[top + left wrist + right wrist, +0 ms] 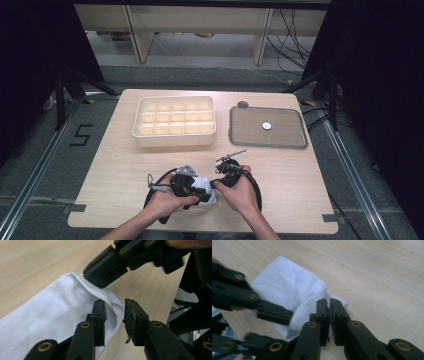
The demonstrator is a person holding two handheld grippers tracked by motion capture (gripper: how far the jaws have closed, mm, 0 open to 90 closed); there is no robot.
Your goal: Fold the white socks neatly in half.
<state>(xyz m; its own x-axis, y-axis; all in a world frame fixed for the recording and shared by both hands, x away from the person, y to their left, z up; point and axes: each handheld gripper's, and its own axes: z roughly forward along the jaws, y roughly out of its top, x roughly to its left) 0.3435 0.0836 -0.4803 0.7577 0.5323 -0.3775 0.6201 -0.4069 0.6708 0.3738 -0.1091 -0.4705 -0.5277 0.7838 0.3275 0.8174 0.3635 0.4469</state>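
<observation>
While a white cloth [206, 190] lies bunched at the near edge of the bench [125, 165], two hand-held grippers work its end from either side. Seen in the right gripper view, the right gripper [329, 305] stands nearly closed, a thin edge of cloth [287, 287] apparently pinched between its pads. In the left gripper view, the left gripper [114, 307] stands partly open astride a raised fold of cloth [50, 312], its pads not pressing on it. No earlier frame bears on motion. The fabric looks soft, matte and finely knitted, creased into a ridge. The risk: so slight a pinch could slip free if the right gripper pulls, and the open left gripper offers no hold should the cloth slide toward the bench edge. Farther back sit a cream plastic organiser tray [175, 137] with many square cells and a flat grey tray [295, 135] holding a small white disc [267, 126].
</observation>
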